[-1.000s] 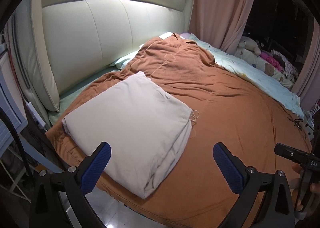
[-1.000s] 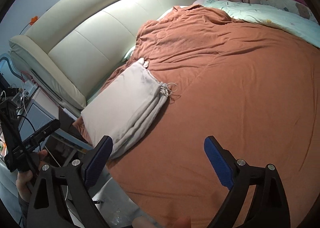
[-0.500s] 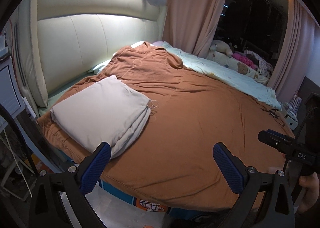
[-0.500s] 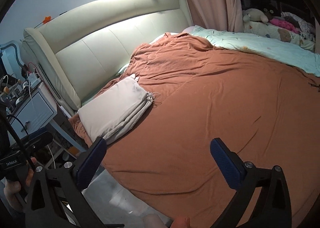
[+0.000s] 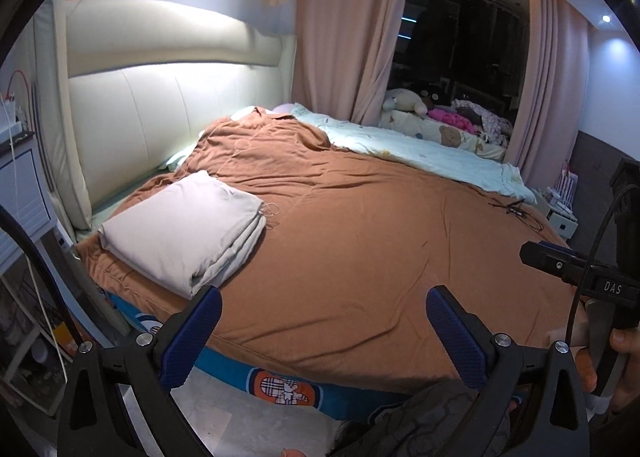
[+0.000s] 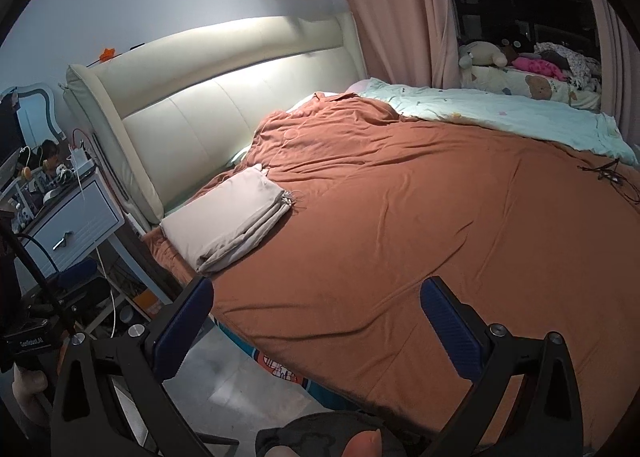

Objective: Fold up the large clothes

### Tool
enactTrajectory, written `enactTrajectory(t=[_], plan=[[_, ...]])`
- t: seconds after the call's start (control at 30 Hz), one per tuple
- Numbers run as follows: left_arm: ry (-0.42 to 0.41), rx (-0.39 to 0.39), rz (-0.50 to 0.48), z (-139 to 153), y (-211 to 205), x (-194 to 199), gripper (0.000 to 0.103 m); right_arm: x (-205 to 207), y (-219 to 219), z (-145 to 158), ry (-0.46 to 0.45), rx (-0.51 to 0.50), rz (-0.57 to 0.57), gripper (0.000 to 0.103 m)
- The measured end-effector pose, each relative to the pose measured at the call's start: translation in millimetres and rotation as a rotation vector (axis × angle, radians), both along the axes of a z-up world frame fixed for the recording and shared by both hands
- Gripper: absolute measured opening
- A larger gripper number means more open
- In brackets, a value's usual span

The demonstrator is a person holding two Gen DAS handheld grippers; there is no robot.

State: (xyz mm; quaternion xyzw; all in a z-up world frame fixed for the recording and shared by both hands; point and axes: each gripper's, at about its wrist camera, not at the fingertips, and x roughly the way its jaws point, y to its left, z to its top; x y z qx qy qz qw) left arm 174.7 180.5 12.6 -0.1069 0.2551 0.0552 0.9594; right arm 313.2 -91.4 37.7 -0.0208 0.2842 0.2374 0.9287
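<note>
A folded beige cloth [image 5: 182, 231] [image 6: 234, 221] lies in a flat stack on the near left corner of the bed, on a brown sheet [image 5: 360, 241] [image 6: 400, 225]. My left gripper [image 5: 320, 333] hangs open at the foot of the bed, back from the stack, with nothing between its blue pads. My right gripper [image 6: 316, 327] is open too, wide, over the bed's front edge, and holds nothing. A hand holding the right gripper shows at the right edge of the left wrist view.
A cream padded headboard [image 5: 160, 105] stands behind the stack. A pale green quilt [image 5: 420, 149] and soft toys [image 5: 404, 99] lie at the far side by pink curtains [image 5: 340, 37]. A blue bedside drawer unit [image 6: 68, 221] stands left of the bed. A black cable [image 5: 516, 209] lies on the sheet.
Both grippers have pulled back from the folded cloth and risen a little, so the whole bed and the floor at its foot have come into view. The cloth stays put.
</note>
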Motion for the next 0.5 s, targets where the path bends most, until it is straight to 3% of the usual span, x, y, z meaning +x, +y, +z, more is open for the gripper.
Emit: enactTrajectory(t=[0.23, 0.5], plan=[[-0.052, 0.023, -0.002, 0, -23, -39, 0.102, -51, -21, -7, -0.066, -0.034, -0.003, 0.103], [-0.083, 0.044, -0.022, -8, -49, -71, 0.102, -94, -44, -18, -0.11, 0.005, -0.038, 0.103]])
